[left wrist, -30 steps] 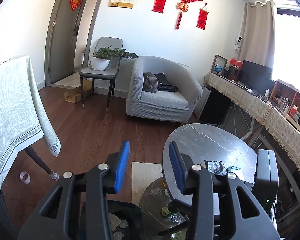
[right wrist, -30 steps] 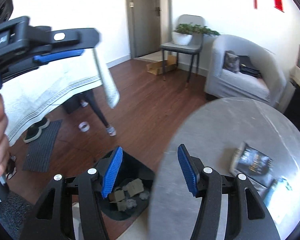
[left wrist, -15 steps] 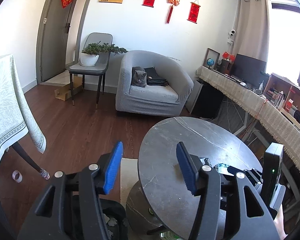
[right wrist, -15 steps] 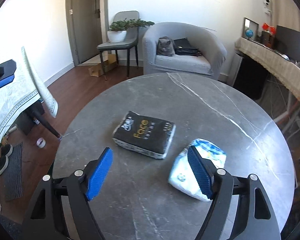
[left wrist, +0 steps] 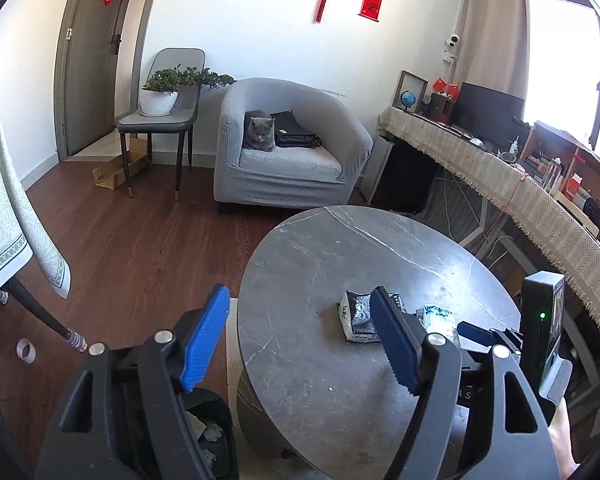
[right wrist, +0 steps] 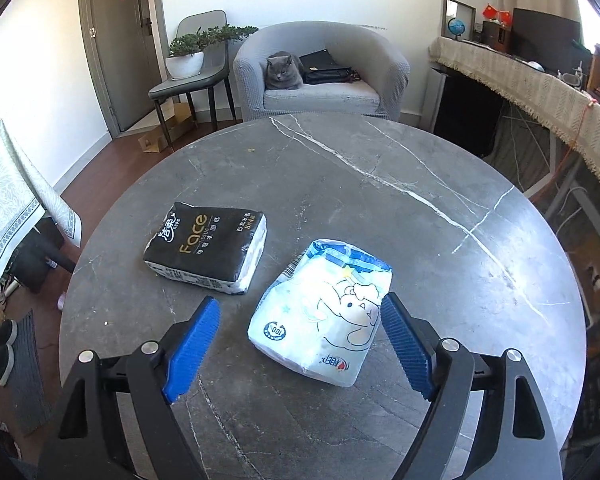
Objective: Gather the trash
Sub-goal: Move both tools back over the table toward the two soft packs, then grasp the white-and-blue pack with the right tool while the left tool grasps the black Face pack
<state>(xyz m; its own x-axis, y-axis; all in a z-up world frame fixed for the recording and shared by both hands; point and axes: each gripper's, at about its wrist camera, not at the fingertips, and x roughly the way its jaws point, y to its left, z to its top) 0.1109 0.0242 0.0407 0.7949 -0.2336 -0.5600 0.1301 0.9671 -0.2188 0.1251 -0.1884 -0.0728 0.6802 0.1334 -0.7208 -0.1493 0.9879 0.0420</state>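
So the right gripper (right wrist: 300, 344) is hanging over the round grey marble table (right wrist: 440, 184) with its blue pads spread wide, nothing gripped. The white and light-blue tissue pack (right wrist: 324, 312) lies flat on the table right in the gap between the two fingers, its near half sitting between the pads, closer to the right pad than the left one; can't tell if that pad actually touches it. Just to the left of it and a bit farther out is the black tissue pack (right wrist: 208, 250) with "Face" printed on it, also flat, close to the white one but not touching.

The left gripper (left wrist: 300, 344) is spread open too and holds nothing. It sits off the table's left edge, with the black trash bin (left wrist: 216, 436) on the floor below it, crumpled bits visible inside. From that view both packs are further along the table, partly hidden behind its right finger.

Also there's a grey cat (right wrist: 282, 72) parked on the armchair (right wrist: 384, 60) in the back
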